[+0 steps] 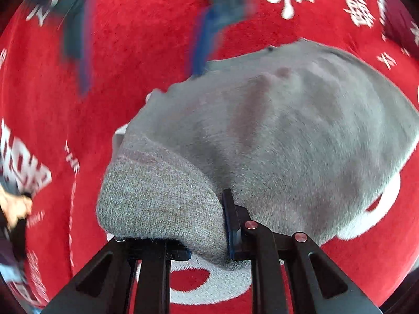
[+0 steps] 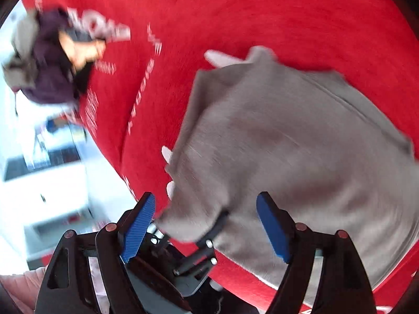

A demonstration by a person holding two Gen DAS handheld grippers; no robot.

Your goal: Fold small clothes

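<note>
Grey knit fabric bunched between the jaws of the left gripper (image 1: 207,238), pinched tight at a folded edge right at the bottom of the left wrist view. Beyond the pinch, the rest of the grey garment (image 1: 288,136) spread flat and wide over a red cloth (image 1: 131,78) with white lettering, which covers the desk. A pale tab peeking from under the garment's left edge. Further off, near the top of that view, a blurred dark shape with a blue pad, seemingly the other gripper, above the red cloth. At the far left edge, a person's hand (image 1: 14,206), blurred, on something dark. From the right wrist view, the right gripper (image 2: 207,225) with jaws spread wide, blue ribbed pads (image 2: 137,225) well apart and pressing on nothing. Between and below them, the dark linkage of the left gripper with a corner of the same grey garment (image 2: 301,144) held in it. Past that, the garment lying across the red cloth (image 2: 235,13), edges soft with motion blur. Far left, a purple and beige bundle (image 2: 44,60) at the cloth's edge, too blurred to tell apart, and pale furniture beyond the desk.
</note>
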